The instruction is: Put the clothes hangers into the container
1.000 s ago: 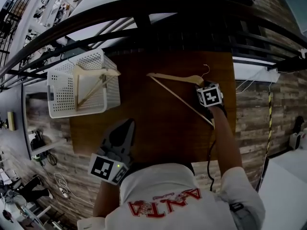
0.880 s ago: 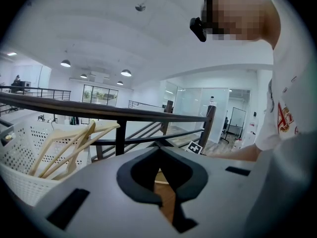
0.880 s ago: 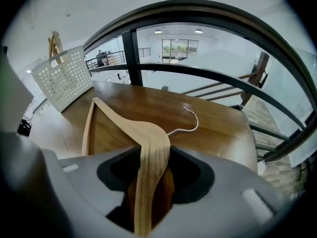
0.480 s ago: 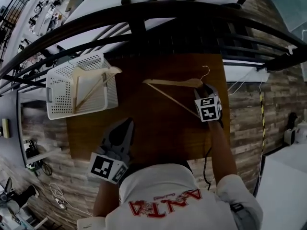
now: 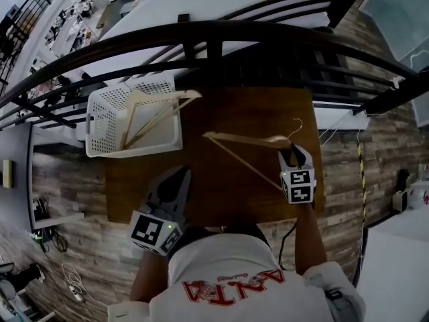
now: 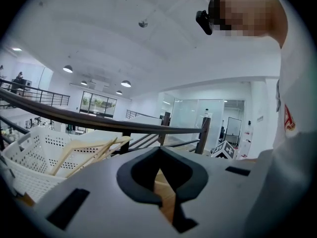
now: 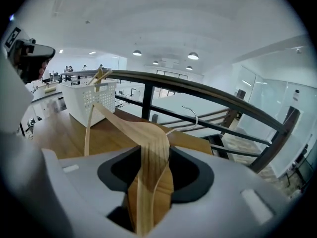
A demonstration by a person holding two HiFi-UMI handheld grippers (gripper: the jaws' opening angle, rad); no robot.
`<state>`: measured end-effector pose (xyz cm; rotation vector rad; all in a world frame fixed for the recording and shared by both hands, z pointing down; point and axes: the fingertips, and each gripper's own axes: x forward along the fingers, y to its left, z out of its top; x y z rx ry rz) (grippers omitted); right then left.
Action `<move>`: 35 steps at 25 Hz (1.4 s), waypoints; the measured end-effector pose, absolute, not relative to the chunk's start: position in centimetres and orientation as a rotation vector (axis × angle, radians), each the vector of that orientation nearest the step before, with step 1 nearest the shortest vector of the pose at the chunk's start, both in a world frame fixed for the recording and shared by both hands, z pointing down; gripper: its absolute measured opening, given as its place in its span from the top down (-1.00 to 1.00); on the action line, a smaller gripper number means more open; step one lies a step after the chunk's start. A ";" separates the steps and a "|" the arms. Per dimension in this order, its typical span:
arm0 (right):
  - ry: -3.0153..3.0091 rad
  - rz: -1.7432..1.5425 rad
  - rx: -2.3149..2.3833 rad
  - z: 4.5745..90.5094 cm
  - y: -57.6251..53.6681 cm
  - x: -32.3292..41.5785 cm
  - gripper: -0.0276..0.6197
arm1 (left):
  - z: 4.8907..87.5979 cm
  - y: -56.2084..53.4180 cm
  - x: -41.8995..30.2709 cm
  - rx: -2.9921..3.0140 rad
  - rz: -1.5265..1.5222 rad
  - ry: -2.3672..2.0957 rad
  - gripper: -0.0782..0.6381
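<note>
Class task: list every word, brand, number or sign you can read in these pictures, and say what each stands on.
"ANTA": red print on the white shirt, upside down in the head view.
Small red print beside it: too small to read.
Red shirt badge, left gripper view: unreadable.
Left cube, right cube: marker patterns only, no words.

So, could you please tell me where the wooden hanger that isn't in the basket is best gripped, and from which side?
Grip the wooden hanger on its flat shoulder arm just beside the hook, coming from the person's side, as the right gripper does. The broad wood there fits between the jaws, and the open triangle points away toward the white basket.
</note>
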<state>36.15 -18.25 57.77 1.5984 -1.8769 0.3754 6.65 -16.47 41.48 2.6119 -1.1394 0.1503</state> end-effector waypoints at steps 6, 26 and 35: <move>-1.973 0.278 1.624 53.3 -16.5 30.9 0.37 | 40.6 -15.0 1.6 2.631 0.106 -1.164 0.76; -2.152 -0.188 1.522 39.2 -23.5 15.1 0.37 | 38.9 -15.0 -12.4 2.538 -0.079 -1.357 0.76; -2.055 -0.449 1.288 36.7 -30.6 5.9 0.37 | 39.6 -15.8 -18.1 2.473 -0.133 -1.416 0.76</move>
